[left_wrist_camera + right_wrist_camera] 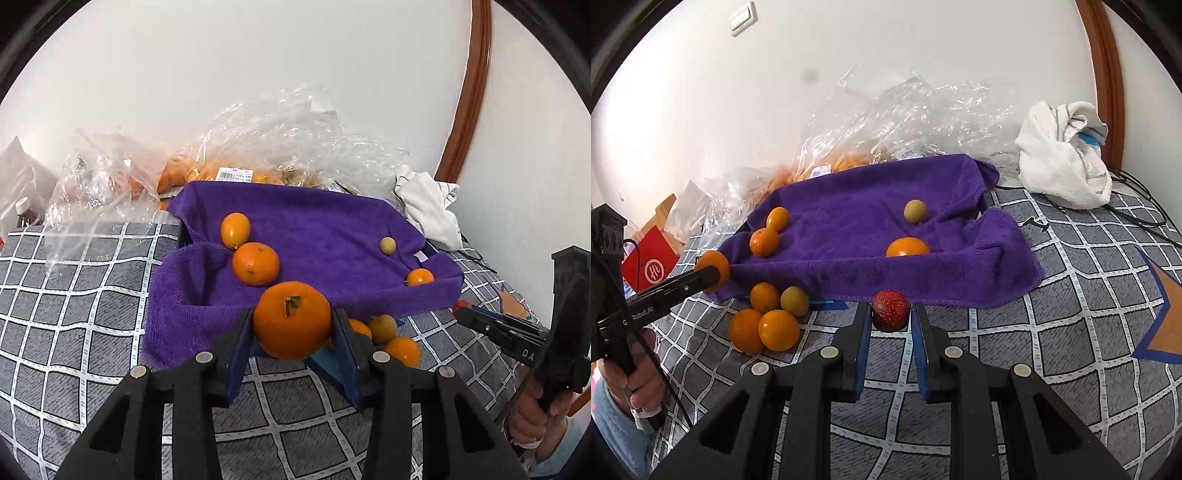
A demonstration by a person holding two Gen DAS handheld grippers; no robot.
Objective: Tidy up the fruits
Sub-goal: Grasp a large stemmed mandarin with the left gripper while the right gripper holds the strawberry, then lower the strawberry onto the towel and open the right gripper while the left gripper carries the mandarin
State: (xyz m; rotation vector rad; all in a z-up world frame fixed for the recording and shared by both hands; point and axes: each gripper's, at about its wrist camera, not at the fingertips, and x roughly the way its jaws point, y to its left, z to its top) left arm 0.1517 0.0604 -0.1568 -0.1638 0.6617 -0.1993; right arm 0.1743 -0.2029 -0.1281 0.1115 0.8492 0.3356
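Left tool (pixel 291 325) clamped on a stemmed orange (pixel 291 320) near the purple towel (pixel 317 229); right tool (pixel 890 314) gripping a strawberry (pixel 890 310) at its near edge.

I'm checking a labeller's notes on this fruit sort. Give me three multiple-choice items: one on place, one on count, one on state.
1. Where is the strawberry?
A between the right gripper's pads
B on the towel
C in a bag

2. How many fruits lie on the towel?
A two
B four
C seven

3. What does the left gripper hold?
A nothing
B an orange
C a cloth

Key: 1 A, the pads clamp it. 2 B, two at the left, two at the right. 3 B, both pads press its sides.
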